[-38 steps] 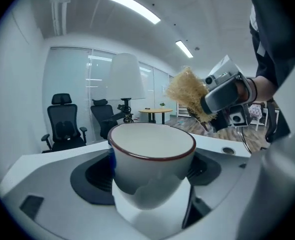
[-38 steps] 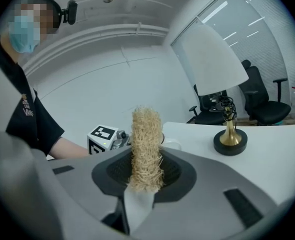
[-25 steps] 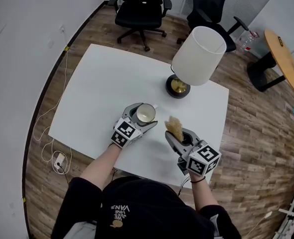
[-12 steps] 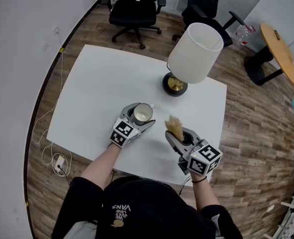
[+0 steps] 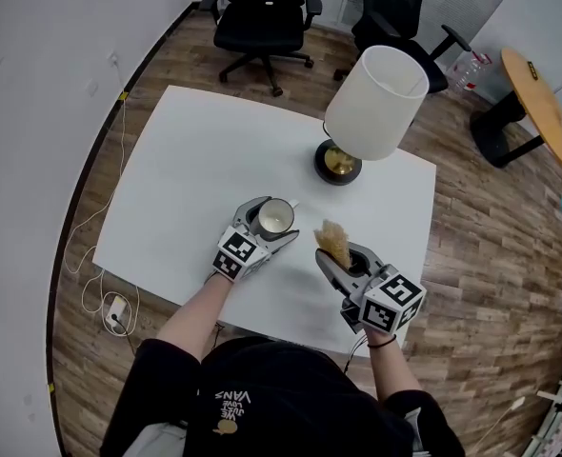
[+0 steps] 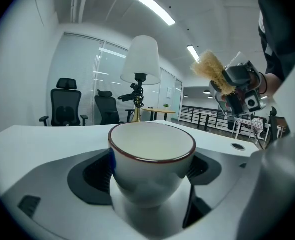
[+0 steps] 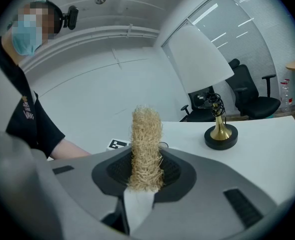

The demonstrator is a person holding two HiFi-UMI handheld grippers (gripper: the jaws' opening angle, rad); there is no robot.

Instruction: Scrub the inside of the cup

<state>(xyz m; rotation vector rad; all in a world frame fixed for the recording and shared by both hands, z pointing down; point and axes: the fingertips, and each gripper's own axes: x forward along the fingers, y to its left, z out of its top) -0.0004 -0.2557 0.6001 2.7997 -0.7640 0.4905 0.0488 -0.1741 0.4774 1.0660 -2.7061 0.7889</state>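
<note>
Cup (image 6: 151, 156) clamped in left claw (image 5: 267, 220).

Right gripper (image 7: 145, 173) fingers (image 7: 213, 185) hide the scrubber (image 7: 146, 141) bottom.

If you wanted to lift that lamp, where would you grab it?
Probably the slim stem between the base and the shade, coming in level from the side: the lamp stands upright, and its shade looks too wide for the jaws.

White table (image 5: 195, 174), lamp (image 5: 371, 112), wood floor (image 5: 491, 246)
</note>
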